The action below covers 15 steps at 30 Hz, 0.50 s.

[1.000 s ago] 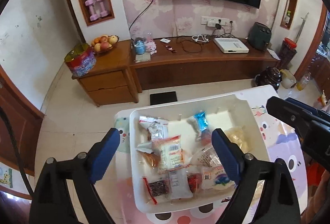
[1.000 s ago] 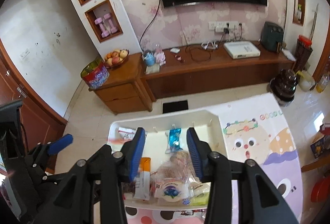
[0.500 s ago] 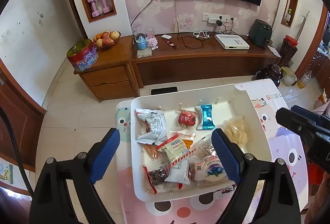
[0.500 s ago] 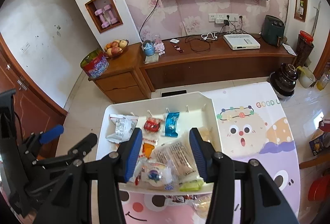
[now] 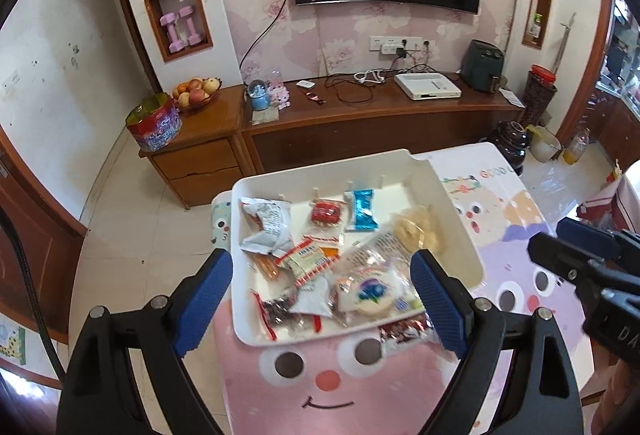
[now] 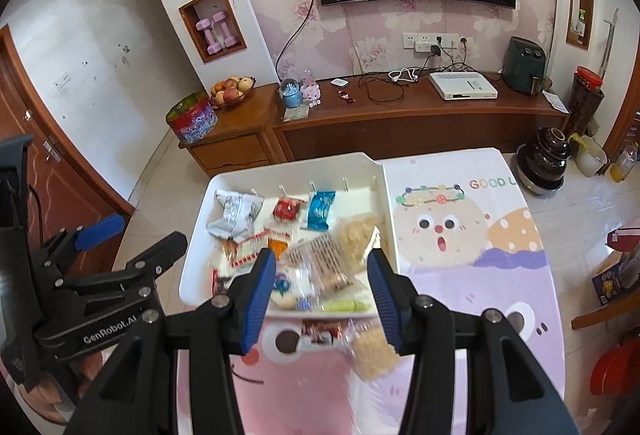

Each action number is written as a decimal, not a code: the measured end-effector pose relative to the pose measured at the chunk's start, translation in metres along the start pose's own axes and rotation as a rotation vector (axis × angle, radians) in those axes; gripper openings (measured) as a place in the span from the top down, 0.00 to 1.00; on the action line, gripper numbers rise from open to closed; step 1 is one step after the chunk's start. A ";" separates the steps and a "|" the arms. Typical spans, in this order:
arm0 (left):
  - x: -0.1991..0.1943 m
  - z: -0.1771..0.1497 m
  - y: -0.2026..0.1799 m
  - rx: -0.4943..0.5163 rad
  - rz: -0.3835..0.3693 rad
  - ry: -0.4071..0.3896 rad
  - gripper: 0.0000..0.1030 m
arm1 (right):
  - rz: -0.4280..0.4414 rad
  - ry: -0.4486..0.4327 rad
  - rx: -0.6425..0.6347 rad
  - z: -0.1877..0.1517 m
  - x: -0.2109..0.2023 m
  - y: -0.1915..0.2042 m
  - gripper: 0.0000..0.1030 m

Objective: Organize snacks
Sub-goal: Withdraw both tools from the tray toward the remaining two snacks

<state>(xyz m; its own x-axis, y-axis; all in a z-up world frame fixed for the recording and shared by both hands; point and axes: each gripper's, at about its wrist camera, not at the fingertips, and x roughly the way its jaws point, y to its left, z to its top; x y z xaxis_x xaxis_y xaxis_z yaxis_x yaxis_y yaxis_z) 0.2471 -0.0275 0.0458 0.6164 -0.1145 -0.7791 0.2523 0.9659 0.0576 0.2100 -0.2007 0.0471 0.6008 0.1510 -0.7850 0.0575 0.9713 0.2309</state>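
Observation:
A white tray [image 5: 460,231] sits on the table and holds several wrapped snacks, among them a blue packet [image 5: 362,211], a red one [image 5: 326,213] and a round blueberry cake [image 5: 370,293]. The tray also shows in the right wrist view [image 6: 390,219]. A red packet [image 5: 404,331] and a pale crisp-rice bar [image 6: 374,353] lie on the table in front of the tray. My left gripper [image 5: 320,299] is open and empty above the tray's near edge. My right gripper [image 6: 322,295] is open and empty above the tray's near right part.
The table has a pink and purple cartoon cloth [image 6: 460,235]. Beyond it stand a wooden TV cabinet [image 5: 380,123], a fruit bowl [image 5: 196,93], a red tin [image 5: 154,123] and a dark pot [image 6: 544,159] on the floor.
Both grippers have pulled back and up from the tray. More of the table in front of the tray shows, with two packets lying there. The right gripper's fingers stand a little wider.

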 end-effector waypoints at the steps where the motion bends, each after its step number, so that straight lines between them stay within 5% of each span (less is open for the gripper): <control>1: -0.006 -0.005 -0.006 0.007 -0.002 -0.008 0.13 | -0.001 0.001 -0.006 -0.006 -0.005 -0.002 0.53; 15: -0.035 -0.070 -0.066 0.114 -0.034 -0.002 0.11 | -0.002 0.067 -0.010 -0.076 -0.030 -0.041 0.53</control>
<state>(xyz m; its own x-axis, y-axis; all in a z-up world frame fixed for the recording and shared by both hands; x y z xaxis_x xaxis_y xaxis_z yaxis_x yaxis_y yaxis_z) 0.1565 -0.0710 0.0259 0.6077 -0.1477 -0.7803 0.3561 0.9289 0.1014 0.1287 -0.2309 0.0174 0.5464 0.1607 -0.8220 0.0501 0.9734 0.2236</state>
